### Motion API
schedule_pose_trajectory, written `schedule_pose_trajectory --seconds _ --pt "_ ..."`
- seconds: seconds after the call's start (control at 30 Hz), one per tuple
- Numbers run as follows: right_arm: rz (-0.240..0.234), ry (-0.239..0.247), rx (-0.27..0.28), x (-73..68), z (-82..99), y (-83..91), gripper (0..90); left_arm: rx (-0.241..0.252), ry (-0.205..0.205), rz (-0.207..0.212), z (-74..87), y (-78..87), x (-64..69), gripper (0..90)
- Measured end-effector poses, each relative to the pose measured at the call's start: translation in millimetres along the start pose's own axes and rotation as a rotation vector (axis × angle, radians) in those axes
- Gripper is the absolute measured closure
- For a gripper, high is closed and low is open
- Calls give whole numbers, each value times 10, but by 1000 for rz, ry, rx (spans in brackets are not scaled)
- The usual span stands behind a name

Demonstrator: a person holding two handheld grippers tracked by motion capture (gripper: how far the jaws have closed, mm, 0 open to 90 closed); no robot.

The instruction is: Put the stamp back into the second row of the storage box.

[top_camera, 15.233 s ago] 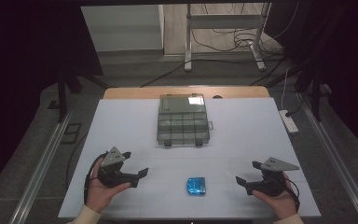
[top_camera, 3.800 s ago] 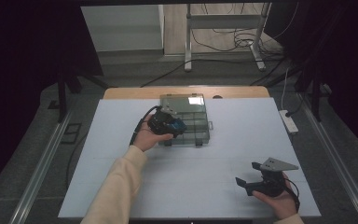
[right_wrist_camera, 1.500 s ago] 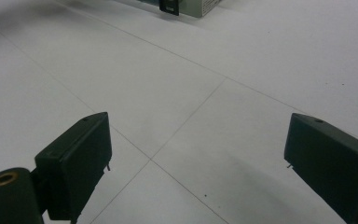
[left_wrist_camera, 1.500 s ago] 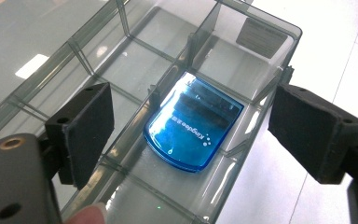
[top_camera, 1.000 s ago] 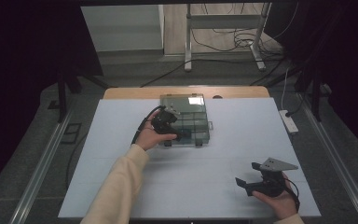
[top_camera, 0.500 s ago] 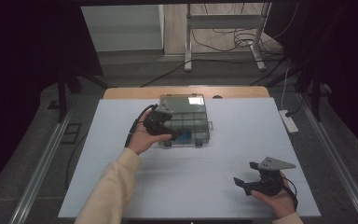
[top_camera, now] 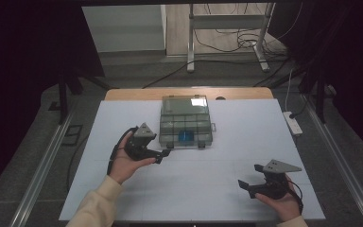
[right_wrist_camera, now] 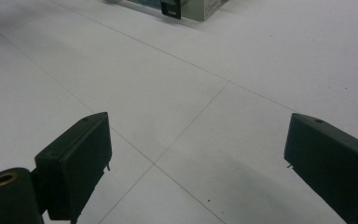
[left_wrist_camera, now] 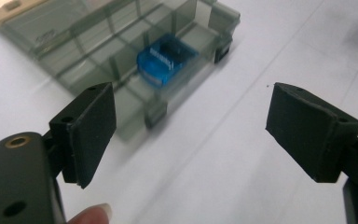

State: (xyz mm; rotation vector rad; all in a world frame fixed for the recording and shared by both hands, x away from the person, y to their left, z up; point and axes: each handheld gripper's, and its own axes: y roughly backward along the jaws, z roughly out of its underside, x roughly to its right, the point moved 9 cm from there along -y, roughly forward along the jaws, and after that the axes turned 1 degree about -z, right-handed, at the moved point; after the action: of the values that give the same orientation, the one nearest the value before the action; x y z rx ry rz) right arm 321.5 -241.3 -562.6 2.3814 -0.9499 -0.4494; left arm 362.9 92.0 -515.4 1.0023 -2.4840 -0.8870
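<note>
White sheeting is covering the table (top_camera: 227, 170), with a strip of bare wood showing along its far edge and dark floor with cables lying beyond. Sitting toward the far middle of the table is a clear grey compartment organizer box (top_camera: 185, 122) with its lid open and lying flat behind it. A small blue box (top_camera: 185, 135) is resting inside one of the front-row compartments, near the middle of that row; in the left gripper view it (left_wrist_camera: 166, 59) is showing through the translucent walls of the organizer.

The left gripper (top_camera: 162, 154) is hovering just beside the organizer's near left corner, held in the person's left hand (top_camera: 125, 163), with a cream sleeve (top_camera: 93, 208) reaching in from the bottom. Its jaws are standing wide apart with nothing between them, and the left gripper view is looking past them at the blue box.

The right gripper (top_camera: 246, 187) is sitting near the front right of the table, well apart from the organizer, held in the right hand (top_camera: 280, 204). Its jaws are also spread wide and are gripping nothing, with bare white sheeting lying between them.

A white power strip (top_camera: 293, 122) is lying at the table's right edge.
</note>
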Motion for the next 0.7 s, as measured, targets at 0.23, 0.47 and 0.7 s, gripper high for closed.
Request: schedule_pose_trajectory --seconds 0.23,0.47,0.7 --pt "2 0 -3 -1 6 -6 78 17 39 -21 417 239 46 165" --pt "5 -3 -7 11 17 -16 78 20 76 -62 806 401 -1 164" --pt "8 -1 -13 22 26 -24 78 40 119 -70 948 401 -68 164"
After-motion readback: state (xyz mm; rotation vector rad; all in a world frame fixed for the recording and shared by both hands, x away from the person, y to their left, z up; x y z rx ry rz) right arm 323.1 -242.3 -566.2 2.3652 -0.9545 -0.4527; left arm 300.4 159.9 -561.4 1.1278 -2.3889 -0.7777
